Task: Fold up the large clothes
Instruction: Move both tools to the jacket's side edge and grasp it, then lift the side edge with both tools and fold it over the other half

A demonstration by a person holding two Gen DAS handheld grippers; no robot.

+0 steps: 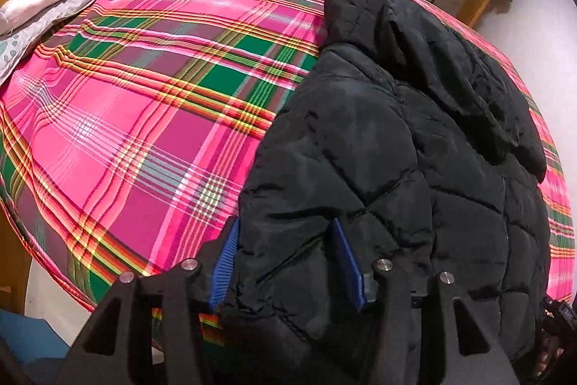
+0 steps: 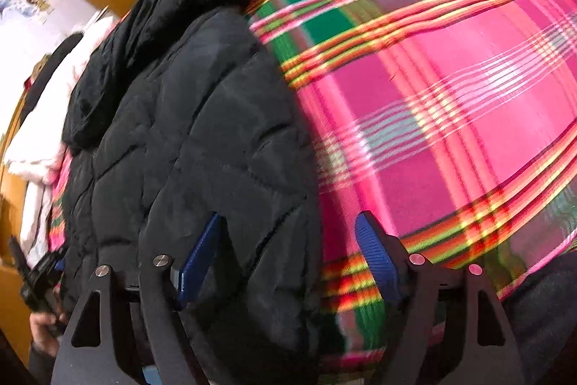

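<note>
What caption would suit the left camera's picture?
Left tool open around the hem of a black puffer jacket on a plaid bedspread.

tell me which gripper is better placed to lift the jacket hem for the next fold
Left, probably. The left gripper has both open fingers straddling the black puffer jacket hem, while the right gripper has only one finger on it, the other over the plaid bedsheet.

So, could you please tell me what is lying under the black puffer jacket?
The black puffer jacket lies on the pink plaid bedspread; anything directly beneath it is covered.
</note>
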